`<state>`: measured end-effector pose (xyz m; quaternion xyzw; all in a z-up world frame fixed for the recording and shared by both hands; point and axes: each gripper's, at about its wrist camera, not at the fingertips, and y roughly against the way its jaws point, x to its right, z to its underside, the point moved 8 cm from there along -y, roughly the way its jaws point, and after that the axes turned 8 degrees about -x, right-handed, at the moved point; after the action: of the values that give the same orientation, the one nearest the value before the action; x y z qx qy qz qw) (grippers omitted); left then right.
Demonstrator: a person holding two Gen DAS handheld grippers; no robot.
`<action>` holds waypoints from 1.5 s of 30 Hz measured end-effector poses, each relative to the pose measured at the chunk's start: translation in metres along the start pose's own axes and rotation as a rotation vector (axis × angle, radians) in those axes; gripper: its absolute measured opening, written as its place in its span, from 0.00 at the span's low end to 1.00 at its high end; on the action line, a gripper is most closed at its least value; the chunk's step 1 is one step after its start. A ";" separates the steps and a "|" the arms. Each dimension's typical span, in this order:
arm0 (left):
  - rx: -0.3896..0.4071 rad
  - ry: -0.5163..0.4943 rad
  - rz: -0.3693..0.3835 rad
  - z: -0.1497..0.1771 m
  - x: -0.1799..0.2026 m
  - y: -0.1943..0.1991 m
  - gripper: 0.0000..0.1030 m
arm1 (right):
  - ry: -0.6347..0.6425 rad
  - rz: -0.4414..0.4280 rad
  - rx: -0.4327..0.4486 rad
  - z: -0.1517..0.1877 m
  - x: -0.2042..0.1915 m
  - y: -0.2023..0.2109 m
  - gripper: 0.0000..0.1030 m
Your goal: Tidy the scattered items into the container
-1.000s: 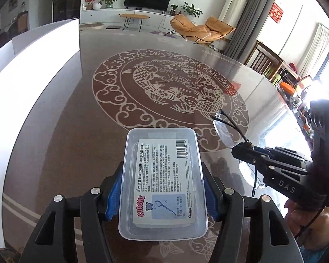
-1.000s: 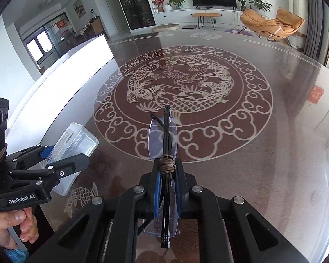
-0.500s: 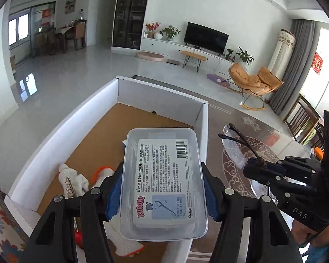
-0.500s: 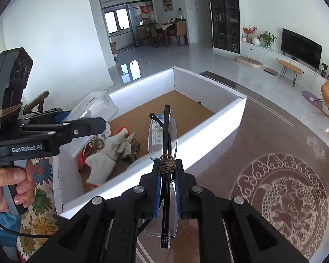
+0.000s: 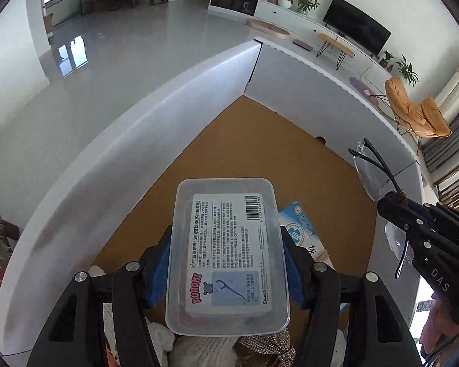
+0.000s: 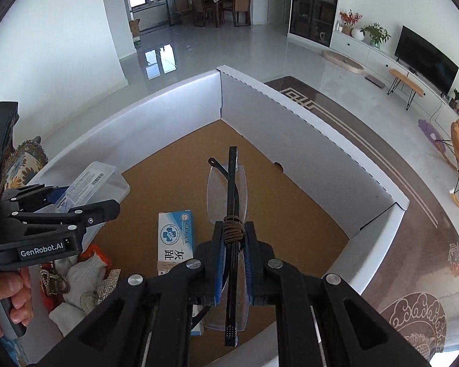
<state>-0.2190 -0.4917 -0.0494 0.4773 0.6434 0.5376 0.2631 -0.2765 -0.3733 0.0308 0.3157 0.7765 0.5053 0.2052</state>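
Note:
My left gripper (image 5: 225, 270) is shut on a clear plastic box of floss picks (image 5: 229, 229), label up, held over the brown floor of the white cardboard container (image 5: 137, 140). My right gripper (image 6: 234, 244) is shut on folded glasses (image 6: 232, 177) with clear lenses and black temples, cord wound around them. They hang over the middle of the container (image 6: 306, 153). In the right wrist view the left gripper (image 6: 76, 205) and its floss box (image 6: 98, 183) sit at the left, over the container's left side. The right gripper (image 5: 391, 208) with the glasses (image 5: 370, 177) shows at the right of the left wrist view.
Inside the container lie a blue-and-white medicine carton (image 6: 174, 235), white gloves with orange trim (image 6: 82, 278) and a glittery strap (image 6: 107, 284). The brown patterned table (image 6: 413, 275) runs along the container's right side. A hand (image 6: 3, 293) grips the left tool's handle.
Both grippers swung away from the fish-patterned table top to above the white container, each still carrying its item. The container's floor and contents came into view.

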 end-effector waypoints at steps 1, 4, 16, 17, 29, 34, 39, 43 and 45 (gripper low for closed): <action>-0.024 0.005 -0.001 0.000 0.000 -0.007 0.60 | 0.005 0.013 -0.030 0.000 0.001 -0.010 0.17; -0.068 0.030 -0.016 0.006 -0.002 -0.018 0.70 | -0.012 -0.043 -0.133 0.012 0.003 -0.035 0.54; 0.180 0.078 -0.147 0.067 0.026 0.115 0.93 | -0.007 -0.153 -0.064 0.044 0.002 0.063 0.55; 0.213 0.082 -0.148 0.077 0.031 0.127 0.93 | 0.005 -0.160 -0.063 0.050 0.000 0.072 0.55; 0.336 0.112 -0.274 0.124 0.053 0.185 1.00 | 0.155 -0.140 -0.071 0.093 -0.040 0.114 0.55; 0.334 0.150 -0.304 0.127 0.046 0.190 1.00 | 0.168 -0.128 -0.070 0.093 -0.045 0.115 0.55; 0.290 0.191 -0.380 0.128 0.036 0.186 1.00 | 0.189 -0.113 -0.082 0.096 -0.052 0.108 0.55; 0.236 0.207 -0.407 0.128 0.028 0.177 1.00 | 0.211 -0.104 -0.095 0.098 -0.059 0.099 0.55; 0.235 0.223 -0.379 0.130 0.025 0.175 1.00 | 0.218 -0.101 -0.101 0.099 -0.061 0.095 0.55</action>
<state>-0.0608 -0.4179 0.0829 0.3132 0.8047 0.4492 0.2294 -0.1426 -0.3239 0.0778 0.2084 0.7826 0.5641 0.1606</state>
